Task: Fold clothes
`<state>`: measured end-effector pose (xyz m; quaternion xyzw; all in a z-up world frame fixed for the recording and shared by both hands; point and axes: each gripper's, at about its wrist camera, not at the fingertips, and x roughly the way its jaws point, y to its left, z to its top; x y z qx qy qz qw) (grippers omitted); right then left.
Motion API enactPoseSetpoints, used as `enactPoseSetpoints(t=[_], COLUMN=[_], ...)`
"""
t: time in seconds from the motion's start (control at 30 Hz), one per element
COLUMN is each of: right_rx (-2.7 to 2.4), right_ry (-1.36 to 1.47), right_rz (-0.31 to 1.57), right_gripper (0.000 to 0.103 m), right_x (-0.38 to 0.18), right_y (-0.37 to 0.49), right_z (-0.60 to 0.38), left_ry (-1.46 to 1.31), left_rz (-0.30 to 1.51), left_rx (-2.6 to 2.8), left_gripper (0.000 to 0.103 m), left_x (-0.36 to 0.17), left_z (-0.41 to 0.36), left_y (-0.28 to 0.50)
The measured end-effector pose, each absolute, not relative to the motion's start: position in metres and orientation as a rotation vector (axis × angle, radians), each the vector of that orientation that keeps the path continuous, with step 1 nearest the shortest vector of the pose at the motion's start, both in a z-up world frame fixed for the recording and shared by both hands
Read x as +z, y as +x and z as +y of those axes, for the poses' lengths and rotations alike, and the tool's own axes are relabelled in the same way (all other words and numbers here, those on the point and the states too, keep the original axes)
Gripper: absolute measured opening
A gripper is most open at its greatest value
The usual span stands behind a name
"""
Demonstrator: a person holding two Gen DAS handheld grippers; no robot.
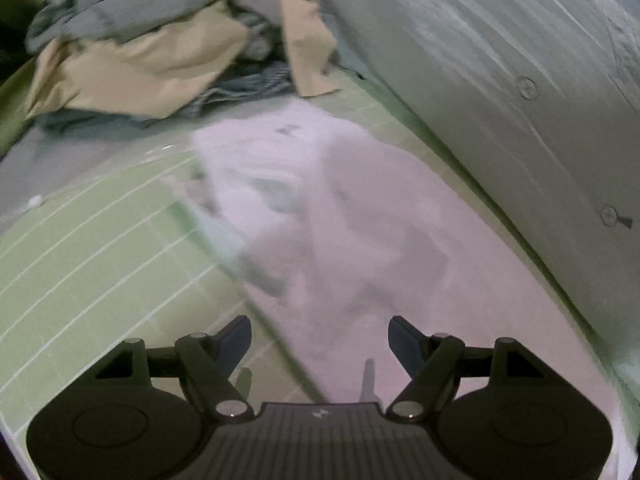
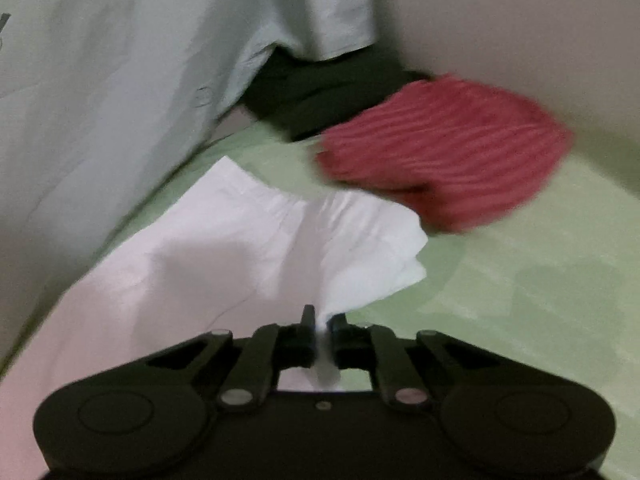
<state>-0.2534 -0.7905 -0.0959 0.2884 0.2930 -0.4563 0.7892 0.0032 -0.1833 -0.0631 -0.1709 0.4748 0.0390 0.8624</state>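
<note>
Across the pale green gridded mat (image 2: 520, 280), your right gripper (image 2: 322, 322) is pinching one thin edge of the flat white cloth garment (image 2: 224, 240) while your left gripper (image 1: 320, 340) is hovering released, so the fabric risks slipping or bunching.

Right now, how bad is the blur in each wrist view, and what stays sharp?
Left wrist view: the white cloth garment and the beige and grey clothes pile are smeared by motion; only the open left tool is crisp. Right wrist view: the red striped knit garment is streaked; the right tool, shut on the white cloth, stays sharp. Fisheye bends the edges.
</note>
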Motion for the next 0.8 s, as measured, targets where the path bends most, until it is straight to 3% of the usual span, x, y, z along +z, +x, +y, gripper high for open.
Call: enactPoseSetpoints(t=[0.2, 0.23, 0.3, 0.37, 0.4, 0.8], right_rx=[-1.082, -1.095, -1.121, -1.147, -1.148, -1.035], right_ry=[0.662, 0.659, 0.648, 0.637, 0.621, 0.566], right_rz=[0.659, 0.657, 0.652, 0.647, 0.638, 0.704], right_gripper=[0.012, 0.02, 0.046, 0.089, 0.095, 0.099], right_x=[-0.104, -0.101, -0.093, -0.086, -0.081, -0.063], right_y=[-0.301, -0.301, -0.299, -0.297, -0.293, -0.236], right_z=[-0.783, -0.782, -0.778, -0.775, -0.771, -0.738], left_ry=[-0.445, -0.462, -0.48, -0.495, -0.504, -0.641], left_rz=[1.016, 1.015, 1.009, 1.0, 1.001, 0.989], left_rx=[0.107, 0.103, 0.095, 0.085, 0.081, 0.079], left_gripper=[0.079, 0.081, 0.09, 0.09, 0.091, 0.095], left_x=[-0.077, -0.079, -0.08, -0.081, -0.082, -0.111], left_z=[-0.155, -0.152, -0.149, -0.146, -0.144, -0.124], left_y=[0.002, 0.003, 0.008, 0.016, 0.02, 0.074])
